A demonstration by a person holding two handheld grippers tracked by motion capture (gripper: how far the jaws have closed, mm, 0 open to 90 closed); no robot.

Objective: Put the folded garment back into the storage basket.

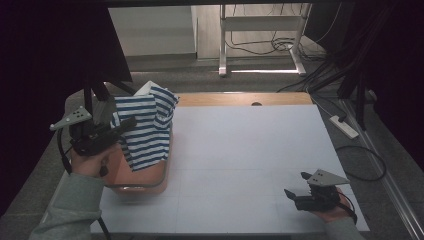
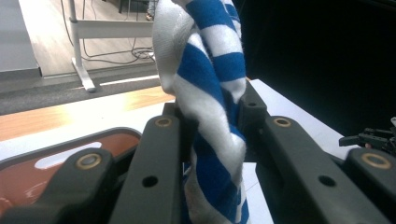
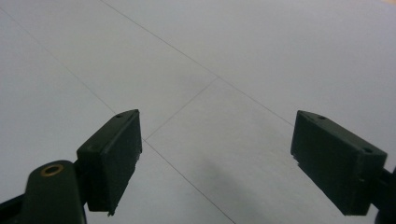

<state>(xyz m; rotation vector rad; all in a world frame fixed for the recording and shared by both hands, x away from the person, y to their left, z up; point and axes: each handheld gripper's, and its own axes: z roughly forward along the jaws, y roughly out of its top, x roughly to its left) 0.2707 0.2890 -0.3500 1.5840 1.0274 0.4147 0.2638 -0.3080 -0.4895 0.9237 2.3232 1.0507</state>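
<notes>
A blue-and-white striped cloth [image 1: 146, 127] hangs above an orange basin [image 1: 145, 182] at the table's left side. My left gripper [image 1: 131, 122] is shut on the cloth's upper part and holds it up; the cloth's lower end drapes down into the basin. In the left gripper view the bunched cloth [image 2: 210, 112] is pinched between the two black jaws, with the basin's rim [image 2: 70, 140] below left. My right gripper [image 1: 295, 185] rests low over the table's front right, open, with nothing between its fingers [image 3: 112, 154] and bare white table beneath.
The white table top [image 1: 250, 150] has a wooden strip [image 1: 240, 98] along its far edge. Beyond it stand a white metal frame [image 1: 260, 35] and cables on the floor; a power strip [image 1: 344, 126] lies off the right edge. Dark curtains flank both sides.
</notes>
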